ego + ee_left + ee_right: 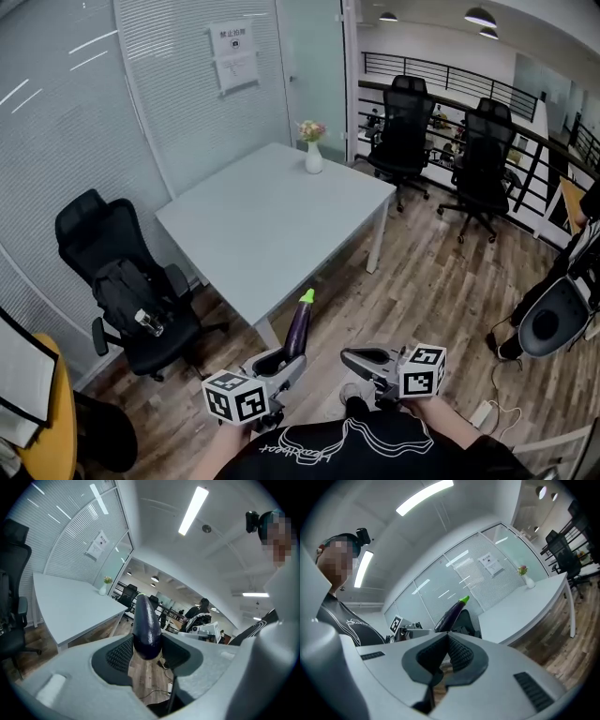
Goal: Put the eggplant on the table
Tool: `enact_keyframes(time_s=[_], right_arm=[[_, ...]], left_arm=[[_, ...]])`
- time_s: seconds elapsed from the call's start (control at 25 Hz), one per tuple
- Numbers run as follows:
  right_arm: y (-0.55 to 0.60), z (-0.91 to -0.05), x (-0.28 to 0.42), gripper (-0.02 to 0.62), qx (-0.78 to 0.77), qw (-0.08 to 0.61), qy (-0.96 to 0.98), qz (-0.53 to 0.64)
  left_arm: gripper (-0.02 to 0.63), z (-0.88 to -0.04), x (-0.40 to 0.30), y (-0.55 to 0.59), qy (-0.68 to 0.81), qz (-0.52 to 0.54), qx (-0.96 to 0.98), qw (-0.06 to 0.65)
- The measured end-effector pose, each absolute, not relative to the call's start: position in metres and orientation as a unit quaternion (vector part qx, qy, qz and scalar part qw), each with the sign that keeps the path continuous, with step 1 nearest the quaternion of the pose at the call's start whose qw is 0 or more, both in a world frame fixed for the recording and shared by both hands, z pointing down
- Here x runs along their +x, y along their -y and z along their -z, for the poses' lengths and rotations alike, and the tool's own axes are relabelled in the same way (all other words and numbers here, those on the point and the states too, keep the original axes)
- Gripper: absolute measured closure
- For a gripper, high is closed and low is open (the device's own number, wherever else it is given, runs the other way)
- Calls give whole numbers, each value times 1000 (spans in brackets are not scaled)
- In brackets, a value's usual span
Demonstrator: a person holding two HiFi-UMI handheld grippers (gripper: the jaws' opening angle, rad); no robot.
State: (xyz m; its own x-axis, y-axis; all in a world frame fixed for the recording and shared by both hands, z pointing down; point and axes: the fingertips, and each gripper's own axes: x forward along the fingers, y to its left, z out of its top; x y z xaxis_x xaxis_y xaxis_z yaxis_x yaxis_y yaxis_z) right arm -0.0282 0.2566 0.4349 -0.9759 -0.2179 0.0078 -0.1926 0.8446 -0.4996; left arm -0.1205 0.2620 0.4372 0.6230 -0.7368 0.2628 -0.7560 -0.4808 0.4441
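A dark purple eggplant [298, 328] with a green stem stands upright, its lower end clamped between the pads of my left gripper [281, 364]. It hangs over the wooden floor, just short of the near corner of the light grey table [272, 225]. In the left gripper view the eggplant [146, 625] fills the middle between the jaws of my left gripper [146, 651], with the table [65, 606] ahead on the left. My right gripper [364, 358] hangs beside it on the right, shut with nothing in it. In the right gripper view its pads meet at the right gripper's [447, 638] tip, and the eggplant [452, 613] shows beyond.
A white vase with flowers [313, 152] stands at the table's far corner. A black chair with a bag [131, 295] sits left of the table. Two office chairs [403, 127] and a railing lie behind right. A person [562, 281] is at the right edge; a power strip [480, 412] lies on the floor.
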Motion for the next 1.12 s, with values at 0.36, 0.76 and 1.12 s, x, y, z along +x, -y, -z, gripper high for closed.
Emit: enact_keyframes(time_s=[0.36, 0.76, 1.12], right_arm=[[-139, -449, -6, 591, -107, 25, -952, 287], [-5, -459, 19, 591, -103, 20, -943, 315], [77, -444, 56, 591, -110, 29, -950, 291]], left_arm=[[411, -453, -101, -154, 445, -36, 846, 293], [410, -456, -68, -13, 451, -48, 838, 303], [410, -436, -30, 72, 444, -33, 852, 274]])
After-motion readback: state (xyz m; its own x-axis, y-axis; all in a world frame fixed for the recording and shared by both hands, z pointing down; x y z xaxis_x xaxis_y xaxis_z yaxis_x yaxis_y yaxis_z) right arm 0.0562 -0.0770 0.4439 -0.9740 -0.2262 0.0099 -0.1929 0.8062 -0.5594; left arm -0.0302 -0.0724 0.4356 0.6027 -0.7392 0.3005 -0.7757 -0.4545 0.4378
